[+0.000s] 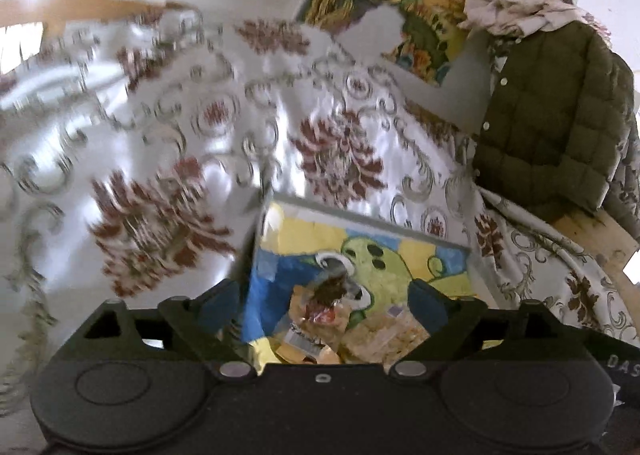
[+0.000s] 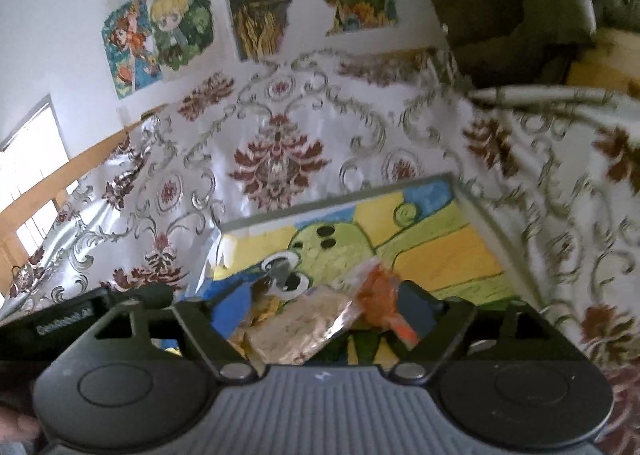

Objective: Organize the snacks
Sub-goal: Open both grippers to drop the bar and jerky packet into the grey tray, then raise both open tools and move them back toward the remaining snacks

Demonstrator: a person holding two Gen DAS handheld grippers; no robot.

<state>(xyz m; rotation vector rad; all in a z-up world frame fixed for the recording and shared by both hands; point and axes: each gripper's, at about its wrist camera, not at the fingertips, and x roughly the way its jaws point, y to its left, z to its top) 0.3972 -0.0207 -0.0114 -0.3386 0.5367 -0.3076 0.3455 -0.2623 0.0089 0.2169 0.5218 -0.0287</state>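
Both my tongs hung over the snack box with their jaws spread wide and nothing pinched between the pads. Between the fingers of my left tongs lay clear snack packets, pale crackers and a dark red-wrapped piece, piled on the floor of the painted box. My right tongs stood over a crinkled clear cracker packet, with an orange packet close beside the right finger, though I could not tell if it touched. That box, painted yellow, blue and green, sat on the flowered tabletop. An olive quilted jacket hung beyond the tabletop's far right corner.
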